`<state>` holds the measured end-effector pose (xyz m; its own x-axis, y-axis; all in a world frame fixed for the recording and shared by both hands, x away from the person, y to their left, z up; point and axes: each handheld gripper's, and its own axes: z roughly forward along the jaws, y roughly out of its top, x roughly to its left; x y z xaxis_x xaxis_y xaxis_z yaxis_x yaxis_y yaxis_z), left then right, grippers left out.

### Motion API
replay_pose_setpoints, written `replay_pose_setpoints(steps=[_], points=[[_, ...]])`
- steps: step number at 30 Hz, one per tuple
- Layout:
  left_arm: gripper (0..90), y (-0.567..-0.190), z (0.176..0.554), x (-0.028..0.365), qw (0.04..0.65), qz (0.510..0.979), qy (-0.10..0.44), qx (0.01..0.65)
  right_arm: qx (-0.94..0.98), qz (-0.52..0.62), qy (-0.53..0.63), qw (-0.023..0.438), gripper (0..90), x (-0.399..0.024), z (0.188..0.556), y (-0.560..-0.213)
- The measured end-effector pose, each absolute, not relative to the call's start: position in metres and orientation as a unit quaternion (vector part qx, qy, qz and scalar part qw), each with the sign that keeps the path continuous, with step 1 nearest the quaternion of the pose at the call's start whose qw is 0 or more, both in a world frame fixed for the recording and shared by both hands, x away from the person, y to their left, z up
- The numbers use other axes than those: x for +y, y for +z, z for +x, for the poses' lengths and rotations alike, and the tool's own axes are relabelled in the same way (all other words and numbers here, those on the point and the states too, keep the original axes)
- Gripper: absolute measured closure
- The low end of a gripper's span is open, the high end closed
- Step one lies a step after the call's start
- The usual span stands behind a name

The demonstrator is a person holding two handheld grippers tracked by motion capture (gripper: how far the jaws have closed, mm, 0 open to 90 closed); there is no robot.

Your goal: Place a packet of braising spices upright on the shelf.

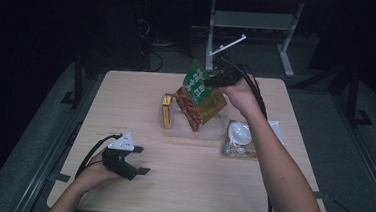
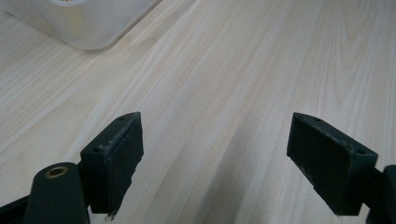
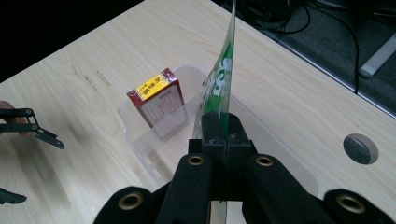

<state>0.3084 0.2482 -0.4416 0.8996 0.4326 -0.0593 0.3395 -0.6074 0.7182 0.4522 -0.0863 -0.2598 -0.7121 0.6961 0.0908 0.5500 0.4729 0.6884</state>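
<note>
While my right tongs (image 3: 219, 135) hang above the far middle of the pale wooden tabletop (image 1: 195, 186), they pinch the top edge of a flat, glossy snack pouch (image 1: 199, 98), green across its upper part with pale lettering, red and orange lower down. In the high view the pouch dangles tilted, its lower corner dipping over a clear plastic tub (image 1: 214, 130) without my being able to tell whether it touches the rim. From the right gripper view the pouch (image 3: 219, 84) shows edge-on, a thin green sheet rising straight out between the black jaws, which are pressed together on it with no gap to either side.

Inside the tub (image 3: 140, 140) a small red-and-yellow cardboard box (image 3: 159, 102) stands upright against the near wall; the high view shows the same box (image 1: 166, 110) at the tub's left end. Just to the right of the tub lies a transparent packet with white contents (image 1: 241, 137), flat on the wood.

My left tongs (image 1: 139, 160) rest low over the near left part of the tabletop, well apart from the tub and the pouch. Their jaws stand wide apart, and the left gripper view shows bare wood grain between the two black pads (image 2: 119, 158), with nothing held and nothing touched; a corner of the tub (image 2: 84, 23) sits at the top left there.
</note>
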Motion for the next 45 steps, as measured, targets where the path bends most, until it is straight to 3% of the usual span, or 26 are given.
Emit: replay_pose_setpoints(steps=[17, 29, 45], points=[[18.1, -0.442, 0.309, 0.247, 0.379, 0.900, 0.054, 0.211, 0.854, 0.374, 0.346, 0.109, 90.0, -0.081, 0.452, -0.257], [18.2, -0.443, 0.308, 0.246, 0.383, 0.897, 0.052, 0.213, 0.855, 0.377, 0.344, 0.090, 89.3, -0.069, 0.460, -0.264], [18.1, -0.444, 0.307, 0.244, 0.375, 0.902, 0.054, 0.206, 0.845, 0.372, 0.377, 0.080, 77.1, -0.096, 0.436, -0.279]])
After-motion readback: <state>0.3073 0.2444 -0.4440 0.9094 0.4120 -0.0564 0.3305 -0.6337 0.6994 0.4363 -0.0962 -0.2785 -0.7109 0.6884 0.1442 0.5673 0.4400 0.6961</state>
